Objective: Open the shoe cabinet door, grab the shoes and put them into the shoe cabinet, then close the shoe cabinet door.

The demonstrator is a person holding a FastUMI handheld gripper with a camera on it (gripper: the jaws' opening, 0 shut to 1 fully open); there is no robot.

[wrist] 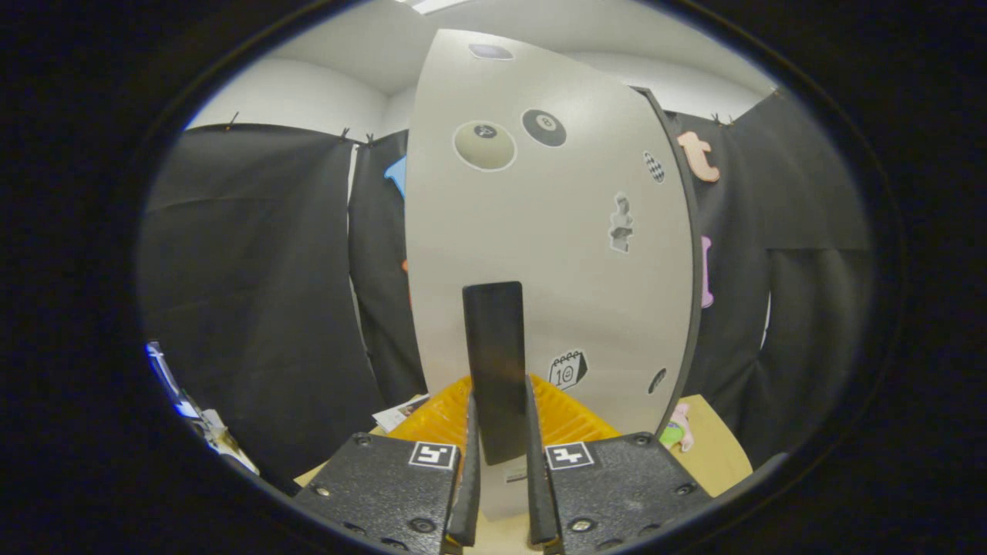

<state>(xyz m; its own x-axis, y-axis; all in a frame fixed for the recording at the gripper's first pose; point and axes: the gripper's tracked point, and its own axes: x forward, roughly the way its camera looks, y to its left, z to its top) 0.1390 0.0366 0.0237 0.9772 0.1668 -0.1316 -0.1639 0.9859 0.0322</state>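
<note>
- Evidently the gripper (pixel 500 462) has its jaws closed narrowly on the dark handle (pixel 494 370) of the cabinet door (pixel 540 231), one finger pressing each side.
- The door stands edge-on and appears swung partly out, so the opening step looks under way; whether it is fully open cannot be told.
- Left to do, by this judgement: shoes in, door closed.
- An orange basket (pixel 570 420) sits on the desk (pixel 721 455) behind the handle.
- No shoes can be identified; a small pink-and-green item (pixel 678 432) beside the door is too small to name. The cabinet interior is hidden.
</note>
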